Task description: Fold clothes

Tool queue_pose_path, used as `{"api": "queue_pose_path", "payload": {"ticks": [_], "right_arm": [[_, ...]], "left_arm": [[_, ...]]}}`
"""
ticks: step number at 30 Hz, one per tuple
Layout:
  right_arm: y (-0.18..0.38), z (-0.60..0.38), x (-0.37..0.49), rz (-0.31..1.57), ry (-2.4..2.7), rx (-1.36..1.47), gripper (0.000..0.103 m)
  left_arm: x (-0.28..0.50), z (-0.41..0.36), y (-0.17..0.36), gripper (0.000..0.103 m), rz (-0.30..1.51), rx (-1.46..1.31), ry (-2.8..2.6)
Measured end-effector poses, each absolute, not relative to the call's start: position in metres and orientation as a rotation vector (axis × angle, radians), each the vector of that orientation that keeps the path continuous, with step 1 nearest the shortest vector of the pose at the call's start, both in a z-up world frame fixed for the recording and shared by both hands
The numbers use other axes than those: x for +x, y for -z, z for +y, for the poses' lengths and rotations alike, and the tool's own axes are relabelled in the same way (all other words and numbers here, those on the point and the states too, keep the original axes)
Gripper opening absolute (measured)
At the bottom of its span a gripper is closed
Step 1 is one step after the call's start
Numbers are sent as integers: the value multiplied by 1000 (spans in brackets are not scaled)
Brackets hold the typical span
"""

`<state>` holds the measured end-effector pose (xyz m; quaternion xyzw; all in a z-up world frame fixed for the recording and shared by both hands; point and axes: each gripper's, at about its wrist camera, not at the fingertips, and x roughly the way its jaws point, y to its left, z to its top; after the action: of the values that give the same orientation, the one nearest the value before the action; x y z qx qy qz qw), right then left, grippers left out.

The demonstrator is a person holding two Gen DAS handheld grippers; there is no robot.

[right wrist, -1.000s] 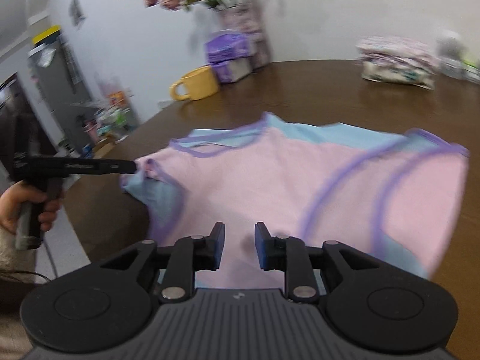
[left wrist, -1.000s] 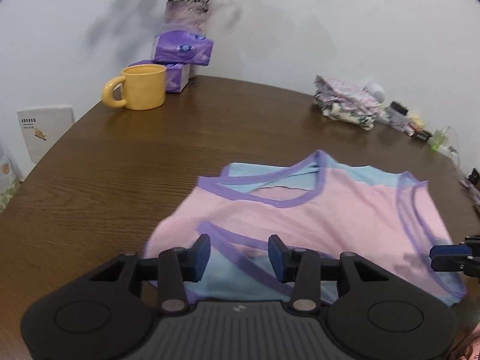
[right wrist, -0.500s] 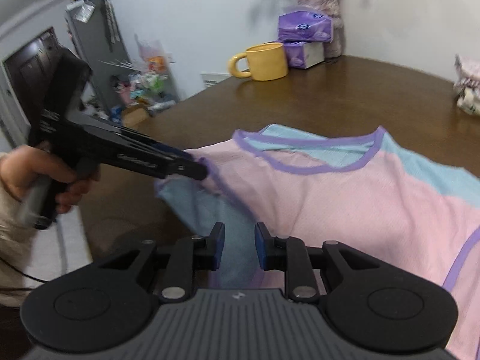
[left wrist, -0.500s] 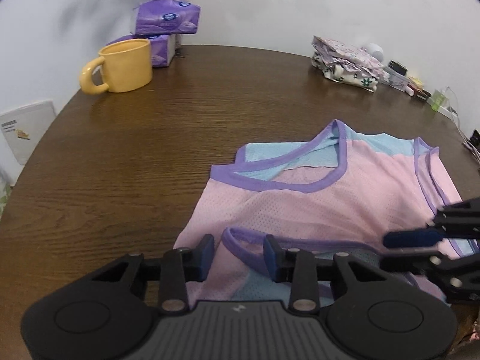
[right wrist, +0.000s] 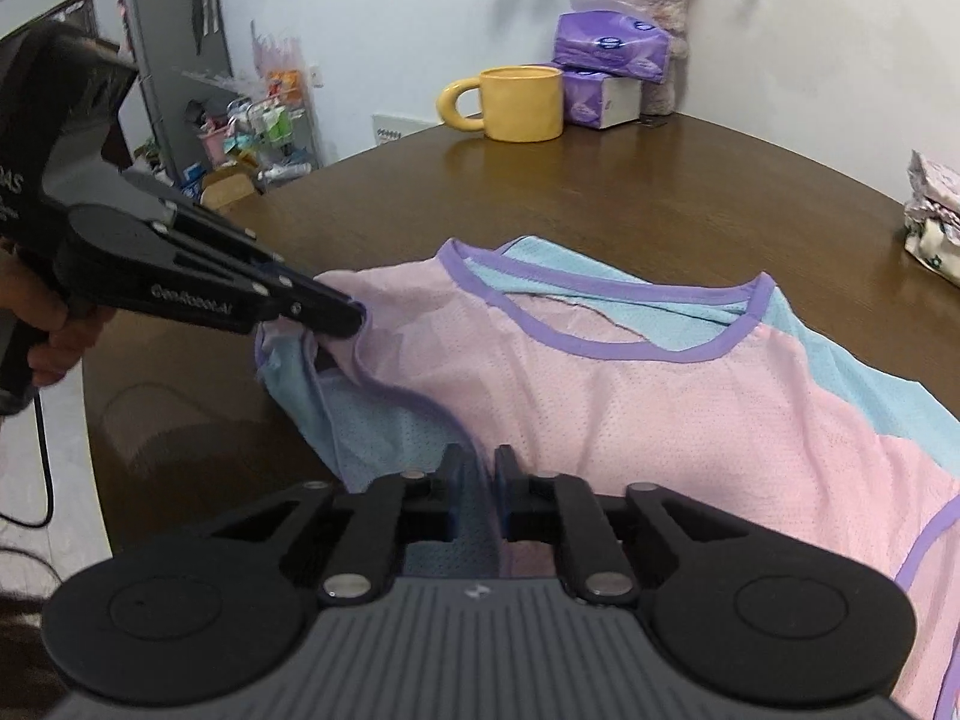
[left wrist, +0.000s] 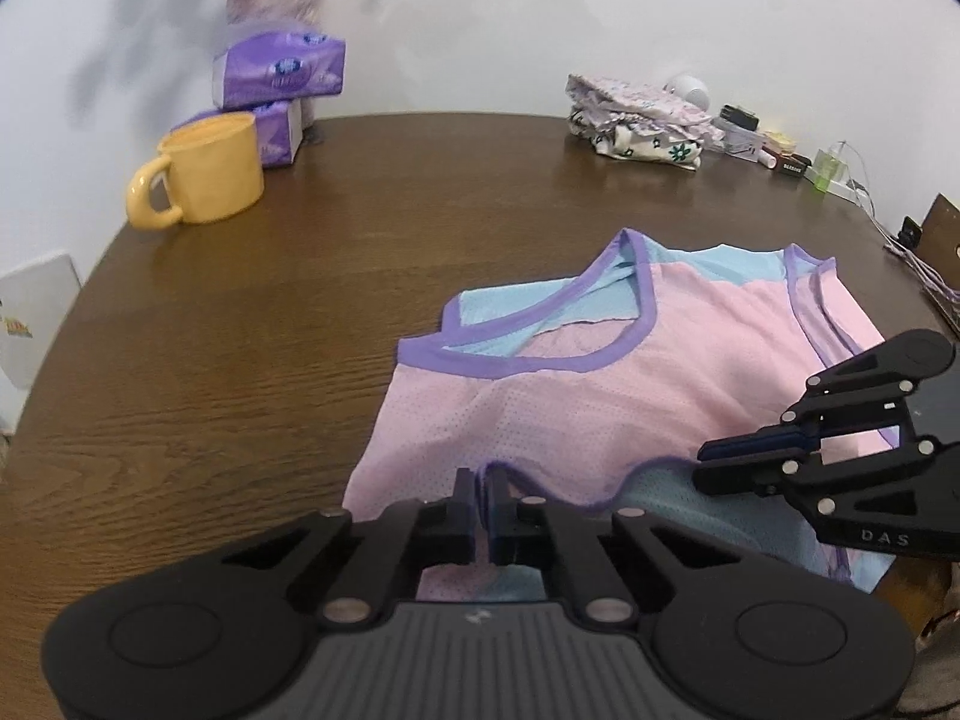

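Since a second ago both grippers have gone from parted jaws over the top (left wrist: 570, 408) to pinched on its near edge. The left gripper (left wrist: 482, 495) is clamped on the purple-trimmed edge at one corner; in the right wrist view it (right wrist: 354, 321) lifts that corner off the table (left wrist: 240, 360). The right gripper (right wrist: 477, 483) looks closed on the blue-and-pink edge beside it, with cloth between its jaws.

The top lies flat mid-table, neckline away from the person, a mug (left wrist: 204, 171) well apart. This looks like the first fold's grasp, just made. Next, I judge, both should raise the edge together and carry it toward the neckline, keeping it level so the thin mesh does not bunch.
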<state>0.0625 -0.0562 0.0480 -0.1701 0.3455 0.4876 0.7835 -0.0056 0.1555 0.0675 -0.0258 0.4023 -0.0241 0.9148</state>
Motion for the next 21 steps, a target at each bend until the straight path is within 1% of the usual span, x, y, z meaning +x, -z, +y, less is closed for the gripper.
{"api": "queue_pose_path", "payload": {"ticks": [8,21], "right_arm": [[-58,-63,54,721,-1094,-345,4],[-50,-74,36,752,-1136,-366,4]], "left_arm": [[-41,150,-78,2,778,-18,50],[-90,134,-61,2,764,12,58]]}}
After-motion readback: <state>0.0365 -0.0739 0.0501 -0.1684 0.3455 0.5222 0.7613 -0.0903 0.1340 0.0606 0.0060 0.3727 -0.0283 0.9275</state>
